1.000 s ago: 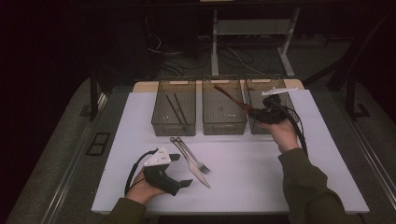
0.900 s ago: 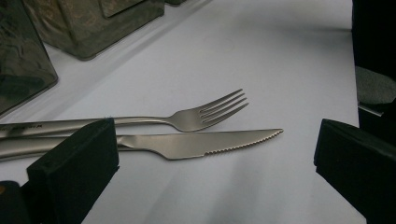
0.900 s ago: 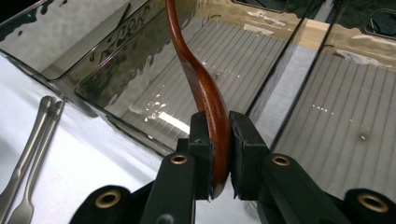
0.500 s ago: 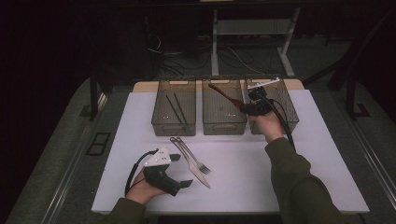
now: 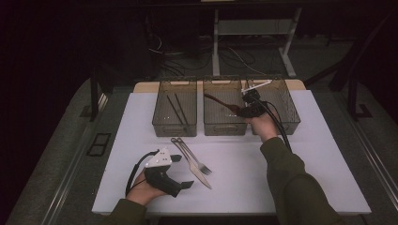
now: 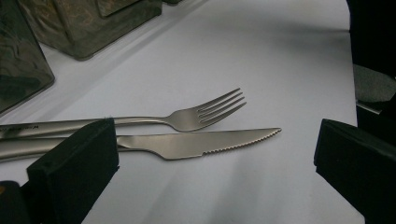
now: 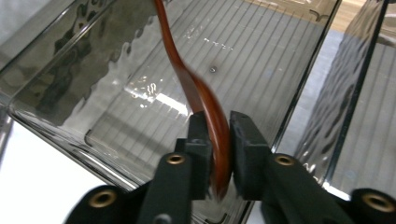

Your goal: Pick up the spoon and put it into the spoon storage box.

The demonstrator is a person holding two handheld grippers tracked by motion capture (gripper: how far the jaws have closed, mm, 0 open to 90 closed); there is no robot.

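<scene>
My right gripper has carried the brown wooden spoon leftward from over the right bin to above the middle bin, and looks slightly lower, though the dim high view makes that hard to judge. Its jaws have just been opening a little, with the spoon's bowl between them.
</scene>
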